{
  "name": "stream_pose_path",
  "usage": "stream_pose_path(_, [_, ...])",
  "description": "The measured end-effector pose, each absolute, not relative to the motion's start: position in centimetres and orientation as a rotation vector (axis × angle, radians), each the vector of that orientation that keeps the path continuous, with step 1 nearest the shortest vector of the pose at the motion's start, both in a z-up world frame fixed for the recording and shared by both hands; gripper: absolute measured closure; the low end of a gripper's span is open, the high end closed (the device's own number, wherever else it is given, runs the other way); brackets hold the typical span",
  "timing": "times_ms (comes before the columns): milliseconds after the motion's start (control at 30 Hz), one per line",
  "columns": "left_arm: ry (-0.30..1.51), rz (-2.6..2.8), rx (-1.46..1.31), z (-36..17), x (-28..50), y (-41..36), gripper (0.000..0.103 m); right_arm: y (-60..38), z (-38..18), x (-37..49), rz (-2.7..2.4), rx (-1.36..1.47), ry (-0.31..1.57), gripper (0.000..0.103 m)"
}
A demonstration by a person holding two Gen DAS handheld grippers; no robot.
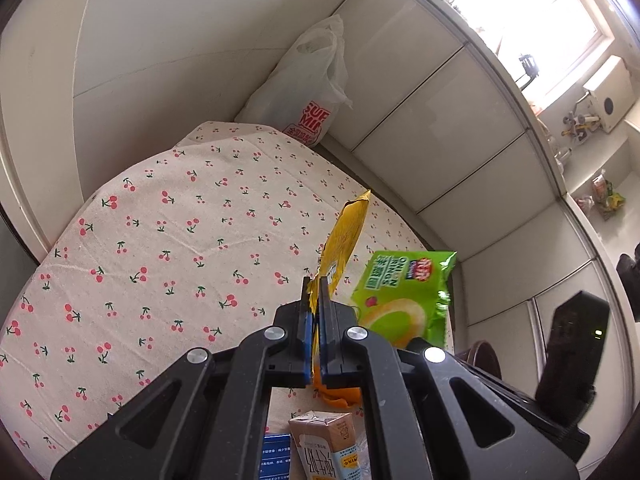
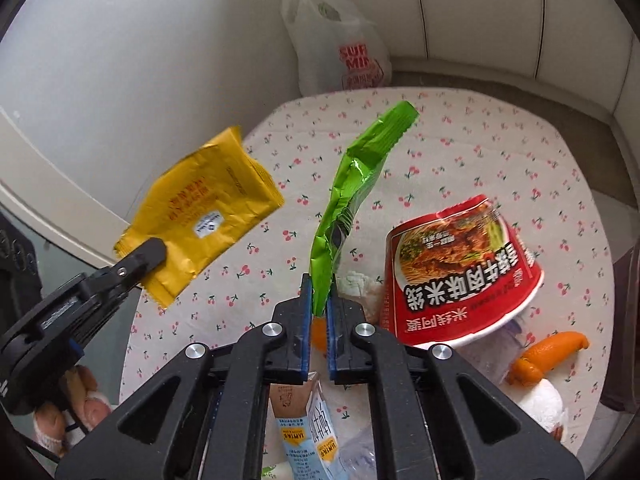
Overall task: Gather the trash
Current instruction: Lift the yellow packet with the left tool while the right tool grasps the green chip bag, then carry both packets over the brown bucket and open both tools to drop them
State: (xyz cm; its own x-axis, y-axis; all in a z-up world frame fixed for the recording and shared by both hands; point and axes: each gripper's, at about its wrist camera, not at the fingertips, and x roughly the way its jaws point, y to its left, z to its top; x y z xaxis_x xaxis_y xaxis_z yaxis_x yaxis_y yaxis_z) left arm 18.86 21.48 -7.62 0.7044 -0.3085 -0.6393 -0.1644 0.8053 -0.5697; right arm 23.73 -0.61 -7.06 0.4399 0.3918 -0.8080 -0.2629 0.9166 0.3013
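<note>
My left gripper (image 1: 317,300) is shut on a yellow snack packet (image 1: 345,240) and holds it above the cherry-print tablecloth (image 1: 160,240). From the right wrist view the same packet (image 2: 204,208) hangs at the left in the left gripper (image 2: 150,256). My right gripper (image 2: 319,292) is shut on a green onion-rings bag (image 2: 352,184), held up over the table. That bag also shows in the left wrist view (image 1: 404,296). A white plastic shopping bag (image 1: 304,92) stands at the table's far corner against the wall, also in the right wrist view (image 2: 340,48).
On the table lie a red instant-noodle cup (image 2: 460,268) on its side, orange peel (image 2: 548,356), a small milk carton (image 2: 304,420), crumpled tissue (image 2: 540,404) and a clear wrapper. White cabinet panels (image 1: 440,120) border the table's right side.
</note>
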Motion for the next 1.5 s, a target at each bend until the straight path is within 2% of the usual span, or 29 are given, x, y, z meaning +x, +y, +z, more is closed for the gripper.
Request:
stream_pose_path(433, [0.742, -0.087, -0.534, -5.3, 16.8, 17.8, 0.101, -4.9, -2.8, 17.9, 0.368, 0.077, 0.788, 0.098])
stream_pose_path(967, [0.683, -0.184, -0.446, -2.2, 14.2, 7.8, 0.101, -13.5, 1.1, 12.9, 0.283, 0.055, 0.591, 0.098])
stream_pose_path(1500, [0.727, -0.336, -0.349, -0.7, 15.1, -4.5, 0.101, -25.7, -0.1, 12.0, 0.059, 0.107, 0.552, 0.098])
